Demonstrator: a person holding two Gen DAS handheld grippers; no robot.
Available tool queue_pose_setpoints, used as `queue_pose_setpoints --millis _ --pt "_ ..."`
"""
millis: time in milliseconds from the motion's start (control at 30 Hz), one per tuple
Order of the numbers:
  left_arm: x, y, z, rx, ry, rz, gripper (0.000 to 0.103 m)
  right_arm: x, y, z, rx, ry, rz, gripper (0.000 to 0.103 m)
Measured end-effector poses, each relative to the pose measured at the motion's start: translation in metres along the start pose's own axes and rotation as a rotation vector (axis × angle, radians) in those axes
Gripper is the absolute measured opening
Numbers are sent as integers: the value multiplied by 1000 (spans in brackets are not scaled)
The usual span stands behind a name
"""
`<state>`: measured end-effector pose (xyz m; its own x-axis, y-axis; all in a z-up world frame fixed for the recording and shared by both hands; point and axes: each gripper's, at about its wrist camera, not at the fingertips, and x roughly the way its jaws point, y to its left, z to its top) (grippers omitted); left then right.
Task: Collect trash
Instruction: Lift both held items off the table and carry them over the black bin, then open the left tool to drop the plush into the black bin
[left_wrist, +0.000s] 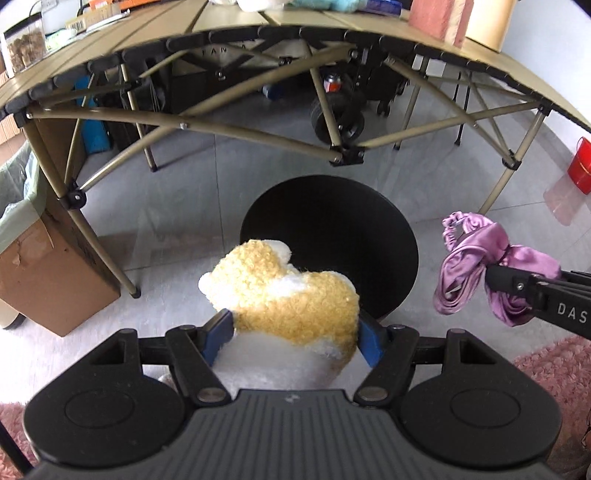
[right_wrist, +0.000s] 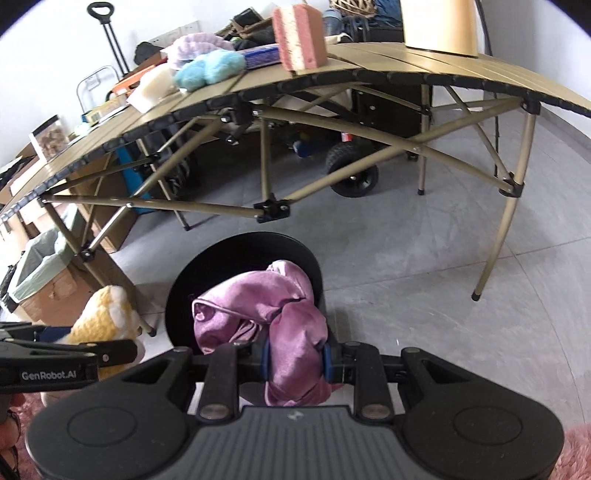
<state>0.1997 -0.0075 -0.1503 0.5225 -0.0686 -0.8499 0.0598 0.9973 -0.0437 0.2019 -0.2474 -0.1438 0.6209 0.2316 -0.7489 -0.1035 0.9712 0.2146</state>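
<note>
Grey tiled floor (left_wrist: 192, 177), white wall (right_wrist: 55, 48), tan folding table (right_wrist: 369, 66), pink rug (left_wrist: 554, 373), daylight.

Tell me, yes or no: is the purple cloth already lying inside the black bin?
No, the purple cloth is clamped in the right tongs above the black bin.

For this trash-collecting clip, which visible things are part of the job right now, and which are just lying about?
In play:
- left gripper, shut on the yellow plush toy
- right gripper, shut on the purple satin cloth
- black bin in front of both

Lying about:
- folding table
- pink sponge block
- blue fluffy item
- lined cardboard box
- red container
</note>
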Motion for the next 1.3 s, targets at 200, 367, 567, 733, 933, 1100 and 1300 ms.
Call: queue_pose_setpoints --millis 200,367,567,733,933,1100,1300 --pt "14 -12 8 32 45 -5 70 2 -14 7 28 -12 -32 24" --pt "25 -24 17 56 70 -10 70 4 -28 13 65 -22 -70 24" --pt "38 -41 33 67 87 -19 70 8 -40 27 73 -46 -100 24" --pt "49 -50 49 51 90 -29 70 15 -50 42 75 -67 -129 24" --pt "66 -57 67 24 106 -21 70 25 -58 61 78 -83 -141 24" --pt "80 -56 79 -13 115 -11 70 39 -56 74 57 -79 -147 24" --pt "101 -55 87 -50 155 2 70 53 -55 79 61 -64 -149 24"
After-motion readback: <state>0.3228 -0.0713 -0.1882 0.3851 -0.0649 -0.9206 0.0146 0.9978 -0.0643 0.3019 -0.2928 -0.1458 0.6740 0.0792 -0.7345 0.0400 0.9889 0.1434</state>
